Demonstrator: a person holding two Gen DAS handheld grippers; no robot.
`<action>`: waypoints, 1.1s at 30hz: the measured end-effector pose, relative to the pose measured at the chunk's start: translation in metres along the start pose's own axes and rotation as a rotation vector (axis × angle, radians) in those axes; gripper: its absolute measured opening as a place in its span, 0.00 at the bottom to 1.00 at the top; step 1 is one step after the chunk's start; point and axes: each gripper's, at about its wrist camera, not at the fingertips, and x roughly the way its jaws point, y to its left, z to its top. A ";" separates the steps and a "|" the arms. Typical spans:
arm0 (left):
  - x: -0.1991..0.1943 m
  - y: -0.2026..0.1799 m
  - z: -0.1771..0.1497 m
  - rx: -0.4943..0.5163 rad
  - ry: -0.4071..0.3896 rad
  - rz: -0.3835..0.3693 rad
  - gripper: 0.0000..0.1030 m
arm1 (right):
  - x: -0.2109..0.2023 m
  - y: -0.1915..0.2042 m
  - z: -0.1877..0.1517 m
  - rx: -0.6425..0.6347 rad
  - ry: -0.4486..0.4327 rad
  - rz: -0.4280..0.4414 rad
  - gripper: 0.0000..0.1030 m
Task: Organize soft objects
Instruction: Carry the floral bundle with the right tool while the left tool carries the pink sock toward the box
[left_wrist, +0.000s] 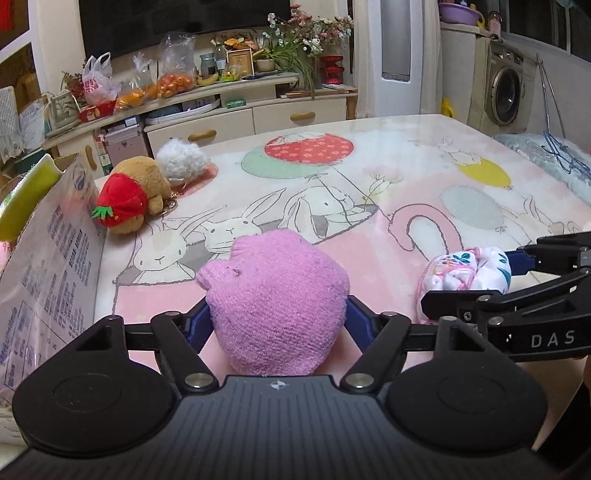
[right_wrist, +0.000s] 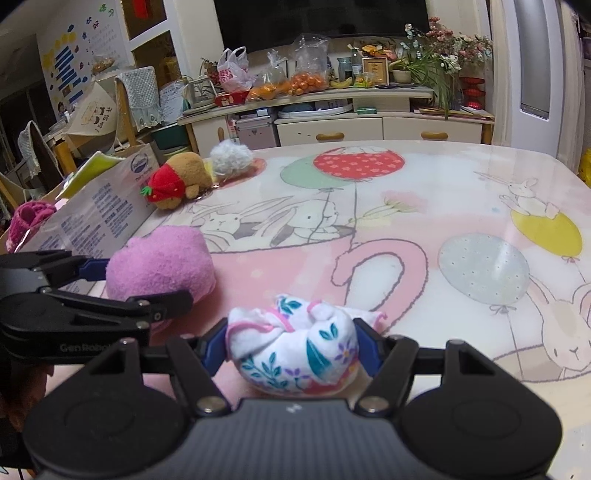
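Left gripper (left_wrist: 277, 314) clamped on pink sock ball (left_wrist: 275, 299), right gripper (right_wrist: 291, 350) clamped on floral sock ball (right_wrist: 295, 350), both low over table (left_wrist: 406, 177). Lift w/o squeezing harder, carry to cardboard box (left_wrist: 51, 258) on left, drop pink one first, probably.

Cardboard box (left_wrist: 48, 258): cut off at left edge, interior hidden, print too small to read.
Left tool (left_wrist: 276, 317): fingertips hidden behind pink knit bundle (left_wrist: 277, 302).
Right tool (right_wrist: 291, 345): fingertips hidden by floral cloth bundle (right_wrist: 295, 347).
Brown plush (left_wrist: 142, 195): face covered by strawberry hat.
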 end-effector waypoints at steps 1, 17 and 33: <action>-0.001 0.001 0.000 -0.003 0.002 -0.001 0.87 | 0.000 -0.001 0.000 0.002 -0.001 -0.004 0.66; -0.042 0.019 0.019 -0.032 -0.063 0.006 0.86 | -0.006 0.017 0.016 -0.003 -0.050 -0.006 0.66; -0.086 0.042 0.035 -0.052 -0.199 0.094 0.86 | -0.013 0.044 0.037 -0.023 -0.098 -0.014 0.66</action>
